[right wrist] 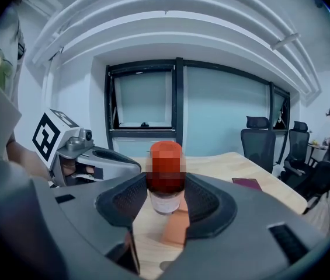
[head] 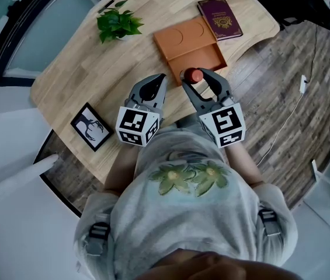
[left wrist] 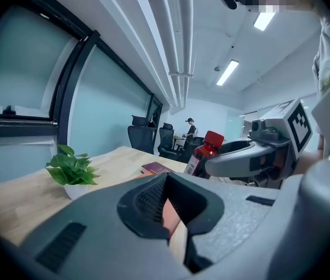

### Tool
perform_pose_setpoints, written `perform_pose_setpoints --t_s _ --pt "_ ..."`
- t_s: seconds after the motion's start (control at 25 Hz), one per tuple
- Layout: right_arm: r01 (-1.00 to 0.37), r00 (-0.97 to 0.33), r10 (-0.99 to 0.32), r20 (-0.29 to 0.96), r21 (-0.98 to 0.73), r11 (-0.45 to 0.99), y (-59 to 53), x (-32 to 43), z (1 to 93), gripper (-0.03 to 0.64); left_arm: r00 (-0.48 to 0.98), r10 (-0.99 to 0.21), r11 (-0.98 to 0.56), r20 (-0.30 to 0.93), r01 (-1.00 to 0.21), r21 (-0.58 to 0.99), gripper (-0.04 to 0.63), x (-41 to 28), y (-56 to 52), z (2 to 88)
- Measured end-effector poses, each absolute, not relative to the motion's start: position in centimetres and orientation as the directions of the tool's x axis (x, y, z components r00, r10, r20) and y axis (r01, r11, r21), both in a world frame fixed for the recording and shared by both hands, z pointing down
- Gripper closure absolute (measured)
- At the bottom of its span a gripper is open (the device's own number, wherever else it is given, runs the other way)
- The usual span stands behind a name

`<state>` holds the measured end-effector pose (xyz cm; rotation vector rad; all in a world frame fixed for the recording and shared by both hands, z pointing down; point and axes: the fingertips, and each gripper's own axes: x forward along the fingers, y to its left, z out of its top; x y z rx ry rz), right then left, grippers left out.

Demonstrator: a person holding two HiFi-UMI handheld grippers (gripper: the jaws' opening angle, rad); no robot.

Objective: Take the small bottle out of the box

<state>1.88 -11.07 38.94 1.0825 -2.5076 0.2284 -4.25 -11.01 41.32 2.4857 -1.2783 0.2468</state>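
Status: lift-out step, by my read. My right hand-held gripper (head: 197,77) is clamped on the small bottle (head: 195,75), jaws pinching it from both sides high on the body, just below the cap. In the right gripper view the bottle (right wrist: 166,182) stands upright between the pads. My left hand-held gripper (head: 155,87) is just beside the right one, jaws together and nothing in them. Its own view shows only a thin slit there.

Bottle is in the air over the near edge of the box (head: 188,42). It looks clear of the box floor, though I can't confirm that from the head view. The left gripper view has it (left wrist: 207,150) held up above desk level.

Next move, as I judge it: carry it sideways onto bare desk (head: 77,80), keep it upright, lower until the base seats, then release. The grip is high on a round body, so it may pivot if I swing fast.

Bottle look: small, red cap, dark body, white label with print too small to read.

Further out, the box is orange-brown and shallow, with two round recesses at its far end. A maroon booklet (head: 219,18) lies against its far right corner and a potted plant (head: 118,22) stands far left.
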Motion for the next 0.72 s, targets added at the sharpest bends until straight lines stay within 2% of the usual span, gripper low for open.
perform_pose_setpoints --t_s 0.72 --pt "-0.716 -0.624 -0.653 0.429 0.02 0.698 -10.56 1.42 38.81 0.42 0.591 -0.755 -0.545 0.283 -0.806 0.232 0.588 -4.02 -10.48 40.94"
